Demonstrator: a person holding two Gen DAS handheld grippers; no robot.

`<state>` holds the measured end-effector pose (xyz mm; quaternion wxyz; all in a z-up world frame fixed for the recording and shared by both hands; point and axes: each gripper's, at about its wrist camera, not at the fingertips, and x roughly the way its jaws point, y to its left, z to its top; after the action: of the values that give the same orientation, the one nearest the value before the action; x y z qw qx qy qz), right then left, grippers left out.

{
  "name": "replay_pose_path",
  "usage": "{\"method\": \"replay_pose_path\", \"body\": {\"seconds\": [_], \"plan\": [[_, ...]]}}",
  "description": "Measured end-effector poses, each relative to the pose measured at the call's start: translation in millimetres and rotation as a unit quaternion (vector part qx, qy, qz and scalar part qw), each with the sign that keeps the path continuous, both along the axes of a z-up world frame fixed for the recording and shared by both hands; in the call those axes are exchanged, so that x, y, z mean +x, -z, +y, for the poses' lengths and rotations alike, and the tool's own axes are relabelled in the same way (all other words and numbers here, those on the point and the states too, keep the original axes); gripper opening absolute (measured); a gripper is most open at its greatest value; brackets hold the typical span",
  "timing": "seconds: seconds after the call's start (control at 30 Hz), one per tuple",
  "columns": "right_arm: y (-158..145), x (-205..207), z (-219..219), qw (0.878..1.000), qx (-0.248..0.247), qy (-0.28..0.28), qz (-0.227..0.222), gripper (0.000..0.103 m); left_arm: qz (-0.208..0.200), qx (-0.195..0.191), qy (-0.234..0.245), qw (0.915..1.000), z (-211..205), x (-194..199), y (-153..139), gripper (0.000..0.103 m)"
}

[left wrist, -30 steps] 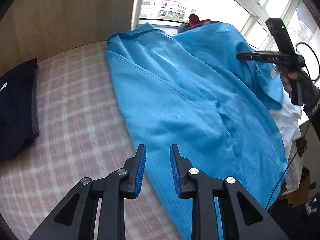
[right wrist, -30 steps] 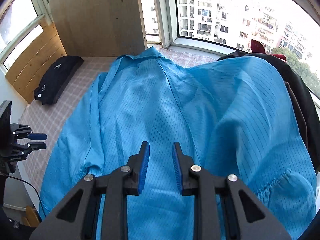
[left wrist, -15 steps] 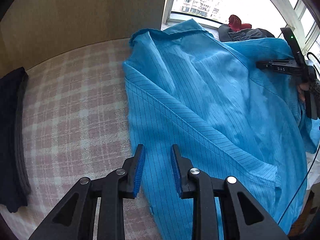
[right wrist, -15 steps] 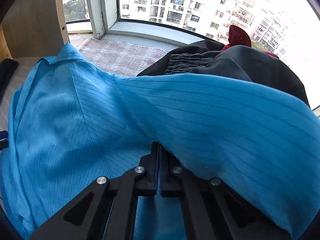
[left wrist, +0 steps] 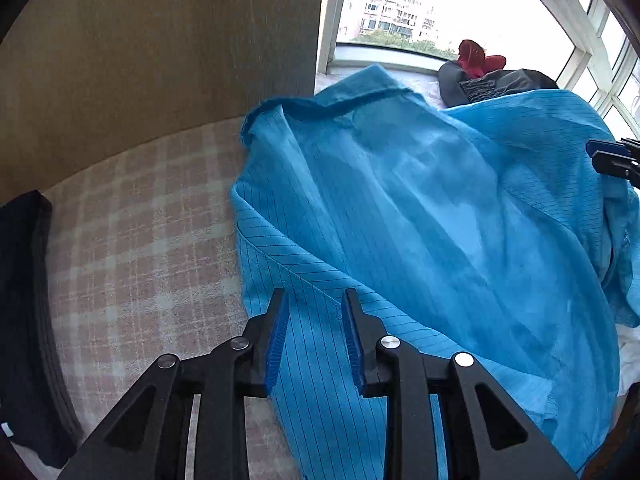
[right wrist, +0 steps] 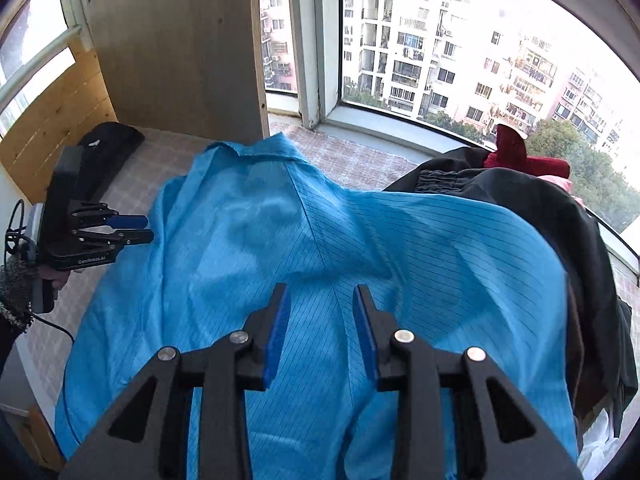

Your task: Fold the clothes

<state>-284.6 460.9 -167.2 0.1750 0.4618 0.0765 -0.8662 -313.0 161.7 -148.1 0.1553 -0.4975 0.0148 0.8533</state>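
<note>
Blue fabric fills most of both views: a thin striped coat (right wrist: 256,264) spread over the pink checked cover (left wrist: 132,248) of a window-side platform, its collar toward the window and its right half draped up over a heap of dark clothes (right wrist: 532,216) with something red on top. Half a second ago the right tongs were pinched together on a ridge of this cloth; now the right gripper (right wrist: 320,332) stands with its blue pads apart and nothing between them, hovering over the middle seam. I read that as a release: the coat has been dragged or straightened and let go, so it lies where it was put, still rumpled and not yet folded at all.

On the other side, the left gripper (left wrist: 314,336) has crept in from the bare cover onto the coat's near edge. Its jaws are also apart, straddling a stitched seam without closing on it. From the right wrist view it shows at the coat's left margin, near the sleeve.

A folded dark garment (left wrist: 24,320) sits well apart at the far left of the cover.

With both tools free, the likely next step is a fresh grip, probably on the edge or sleeve, to bring one side over. The heap beneath the right half may keep that side from lying flat.
</note>
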Motion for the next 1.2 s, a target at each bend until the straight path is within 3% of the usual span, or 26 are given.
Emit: {"method": "replay_pose_path", "body": {"seconds": [0.07, 0.17, 0.27, 0.37, 0.43, 0.5, 0.6, 0.73, 0.83, 0.9, 1.07, 1.17, 1.2], "plan": [[-29.8, 35.4, 30.8, 0.999, -0.007, 0.021, 0.030, 0.051, 0.029, 0.021, 0.017, 0.9992, 1.6, 36.2, -29.7, 0.026], [-54.6, 89.7, 78.6, 0.996, 0.022, 0.064, 0.063, 0.053, 0.045, 0.052, 0.053, 0.9962, 12.4, 103.6, -59.3, 0.029], [-47.9, 124.0, 121.1, 0.992, 0.061, 0.102, 0.048, 0.053, 0.034, 0.096, 0.099, 0.9899, 38.4, 168.2, -67.4, 0.032], [-33.5, 146.4, 160.5, 0.988, 0.080, 0.132, 0.026, 0.053, 0.000, 0.134, 0.127, 0.9827, 76.1, 220.7, -57.1, 0.032], [-22.9, 151.4, 179.3, 0.988, 0.070, 0.134, 0.016, 0.053, -0.016, 0.160, 0.140, 0.9769, 106.4, 241.8, -52.0, 0.032], [-14.2, 151.1, 191.2, 0.988, 0.079, 0.130, 0.017, 0.053, -0.011, 0.159, 0.144, 0.9767, 138.9, 251.0, -55.2, 0.032], [-5.5, 155.0, 204.3, 0.990, 0.075, 0.117, 0.013, 0.053, 0.018, 0.149, 0.157, 0.9762, 193.3, 230.9, -71.6, 0.032], [-0.7, 173.8, 219.5, 0.995, 0.039, 0.092, 0.017, 0.053, 0.075, 0.091, 0.203, 0.9720, 273.4, 170.6, -100.0, 0.035], [3.2, 191.5, 232.4, 0.996, 0.004, 0.084, 0.014, 0.053, 0.090, 0.027, 0.241, 0.9661, 333.0, 112.7, -108.7, 0.040], [5.3, 204.5, 241.2, 0.997, -0.015, 0.077, 0.011, 0.053, 0.102, -0.036, 0.274, 0.9555, 372.0, 84.2, -108.4, 0.044], [5.1, 232.7, 266.5, 0.997, -0.034, 0.073, 0.013, 0.053, 0.073, -0.122, 0.362, 0.9214, 429.8, 40.0, -87.3, 0.046], [-1.1, 238.4, 284.3, 0.995, -0.045, 0.082, 0.015, 0.053, 0.040, -0.125, 0.370, 0.9197, 441.3, 24.5, -74.6, 0.043], [-4.7, 237.6, 289.6, 0.995, -0.045, 0.085, 0.017, 0.053, 0.022, -0.111, 0.371, 0.9217, 441.6, 22.4, -72.6, 0.028]]}}
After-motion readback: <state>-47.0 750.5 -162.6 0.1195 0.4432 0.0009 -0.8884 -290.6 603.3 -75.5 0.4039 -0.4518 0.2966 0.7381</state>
